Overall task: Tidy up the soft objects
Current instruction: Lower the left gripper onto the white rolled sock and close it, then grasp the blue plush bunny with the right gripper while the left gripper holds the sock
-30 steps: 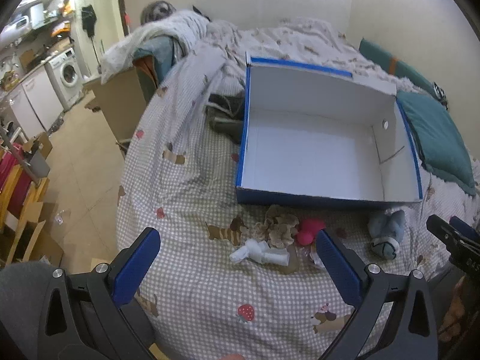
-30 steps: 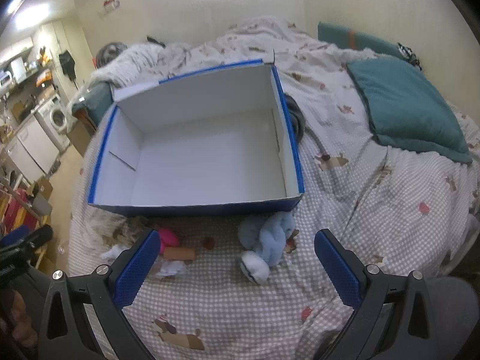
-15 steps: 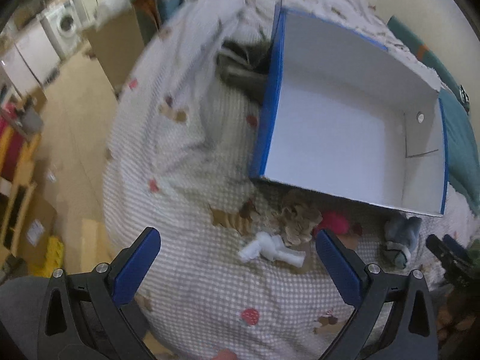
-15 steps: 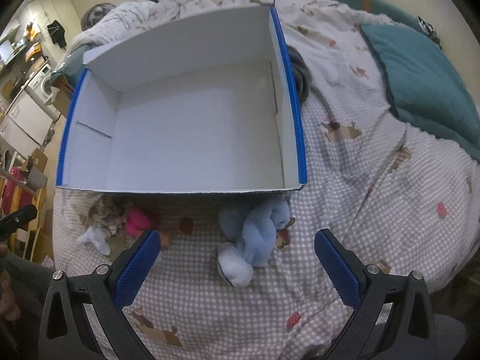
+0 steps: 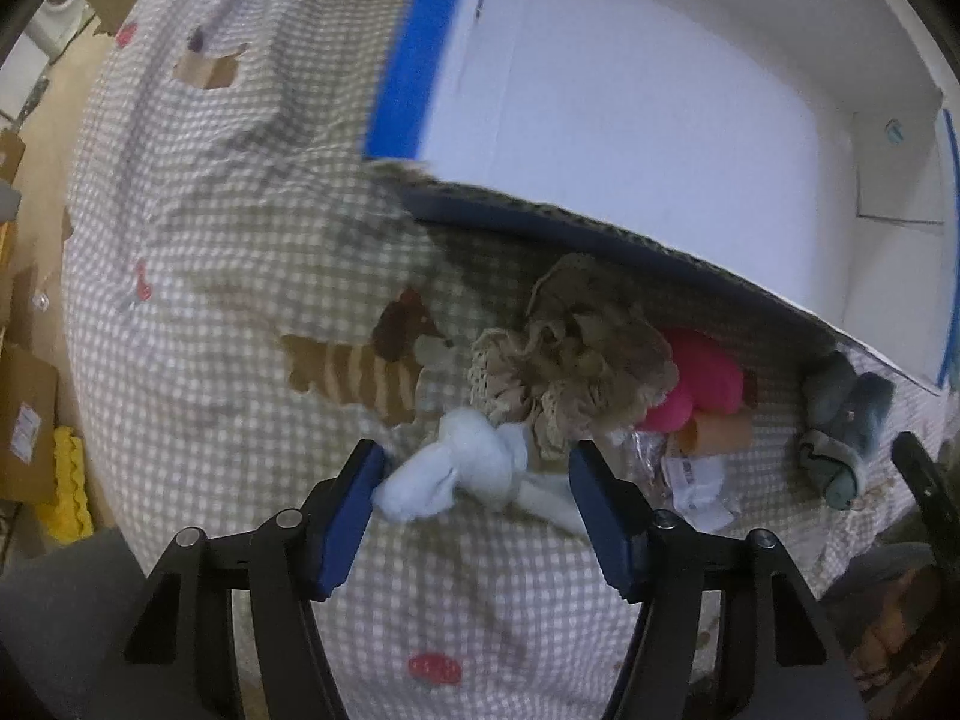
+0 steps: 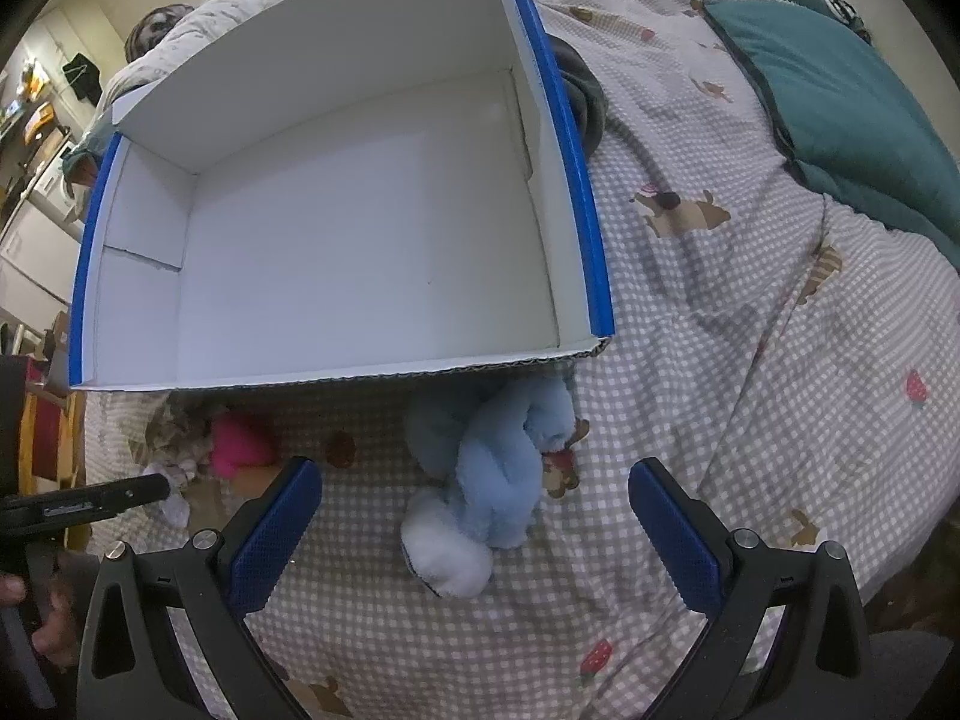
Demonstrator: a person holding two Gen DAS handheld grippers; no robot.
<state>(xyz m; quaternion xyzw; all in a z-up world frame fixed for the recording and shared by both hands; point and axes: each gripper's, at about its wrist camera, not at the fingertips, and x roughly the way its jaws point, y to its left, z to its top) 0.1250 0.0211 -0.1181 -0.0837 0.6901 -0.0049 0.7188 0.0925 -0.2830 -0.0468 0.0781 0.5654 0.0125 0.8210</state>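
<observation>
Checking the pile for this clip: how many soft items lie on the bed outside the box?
4: white sock between the left hand-held gripper's closing jaws; beige lace piece behind it; pink toy beside that; blue plush near the box corner. Others may hide underneath.

The box (image 5: pixel 660 96) is cut off at the left wrist view's upper edge.
</observation>
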